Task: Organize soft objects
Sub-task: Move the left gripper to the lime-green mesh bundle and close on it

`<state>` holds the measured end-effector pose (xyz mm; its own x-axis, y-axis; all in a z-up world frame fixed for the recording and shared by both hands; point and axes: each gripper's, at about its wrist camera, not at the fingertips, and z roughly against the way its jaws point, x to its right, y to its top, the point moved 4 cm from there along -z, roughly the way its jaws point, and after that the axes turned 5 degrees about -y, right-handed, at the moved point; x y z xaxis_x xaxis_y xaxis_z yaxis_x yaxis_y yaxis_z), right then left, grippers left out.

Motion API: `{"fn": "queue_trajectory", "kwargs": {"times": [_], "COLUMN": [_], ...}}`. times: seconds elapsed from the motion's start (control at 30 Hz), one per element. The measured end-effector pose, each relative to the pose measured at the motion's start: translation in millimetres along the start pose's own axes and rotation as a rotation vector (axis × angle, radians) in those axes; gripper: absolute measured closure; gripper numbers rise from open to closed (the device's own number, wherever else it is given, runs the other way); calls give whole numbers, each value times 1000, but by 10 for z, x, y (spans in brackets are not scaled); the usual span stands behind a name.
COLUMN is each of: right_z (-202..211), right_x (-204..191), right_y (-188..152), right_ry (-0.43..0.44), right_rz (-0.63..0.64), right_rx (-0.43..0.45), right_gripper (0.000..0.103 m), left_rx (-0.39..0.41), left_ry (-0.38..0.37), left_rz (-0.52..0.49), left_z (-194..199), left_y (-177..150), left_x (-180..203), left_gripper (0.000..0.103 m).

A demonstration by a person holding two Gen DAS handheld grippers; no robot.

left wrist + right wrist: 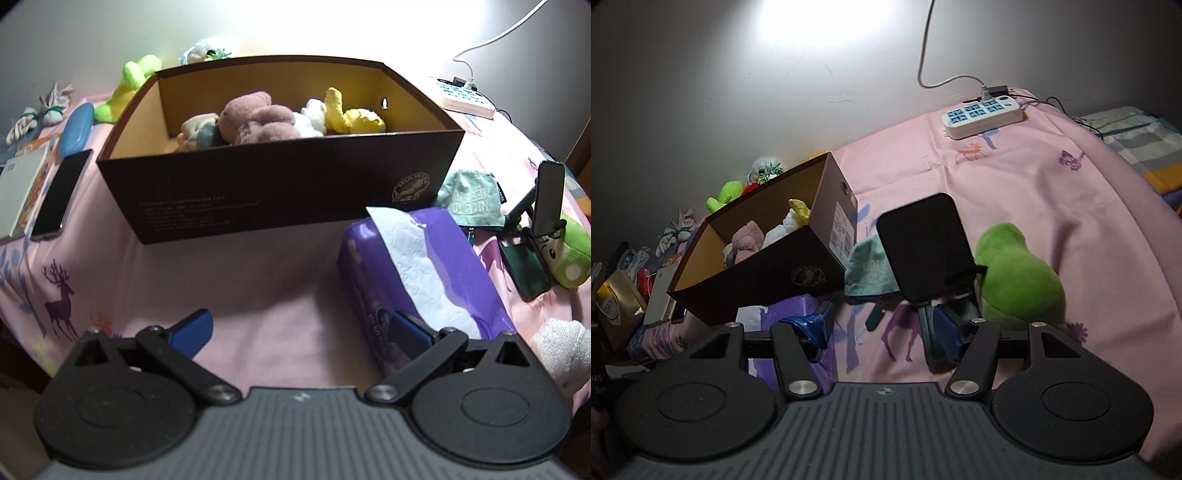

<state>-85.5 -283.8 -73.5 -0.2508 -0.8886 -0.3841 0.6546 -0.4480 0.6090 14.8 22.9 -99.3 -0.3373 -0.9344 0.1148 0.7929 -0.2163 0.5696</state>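
- Open brown cardboard box (280, 192) on pink printed bedsheet (266, 295); pink plush bear (255, 120) and yellow plush toy (351, 114) inside.
- Purple tissue pack (424, 273) before box, right.
- Black phone (61, 194) left of box.
- White power strip (982, 116) behind, right.

- A pink cloth (258, 280) printed with deer covers my desk.
- The brown box (280, 192) sits on it near the middle.
- A purple tissue pack (436, 266) lies just beside the box's front corner.
- A teal pouch (472, 199) rests beside the box.
- A green plush (1019, 277) lies next to a dark phone stand (923, 251).
- A white power strip (982, 114) sits at the far edge.
- A phone (61, 195) lies left of the box.
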Motion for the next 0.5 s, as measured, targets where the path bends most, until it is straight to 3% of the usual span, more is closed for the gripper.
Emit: {"fn": "queue_trajectory", "kwargs": {"times": [0.13, 0.27, 0.5], "right_z": [47, 50, 37], "right_x": [256, 397, 341], "right_y": [-160, -208, -204], "right_ry": [1, 76, 212], "right_rz": [-55, -89, 23], "right_rx": [-65, -135, -196], "right_gripper": [58, 58, 58], "left_rx": [10, -1, -20], "left_ry": [42, 84, 217], "left_rz": [8, 54, 107], "left_z": [16, 54, 142], "left_y": [64, 64, -38], "left_x": [61, 120, 257], "left_gripper": [2, 2, 2]}}
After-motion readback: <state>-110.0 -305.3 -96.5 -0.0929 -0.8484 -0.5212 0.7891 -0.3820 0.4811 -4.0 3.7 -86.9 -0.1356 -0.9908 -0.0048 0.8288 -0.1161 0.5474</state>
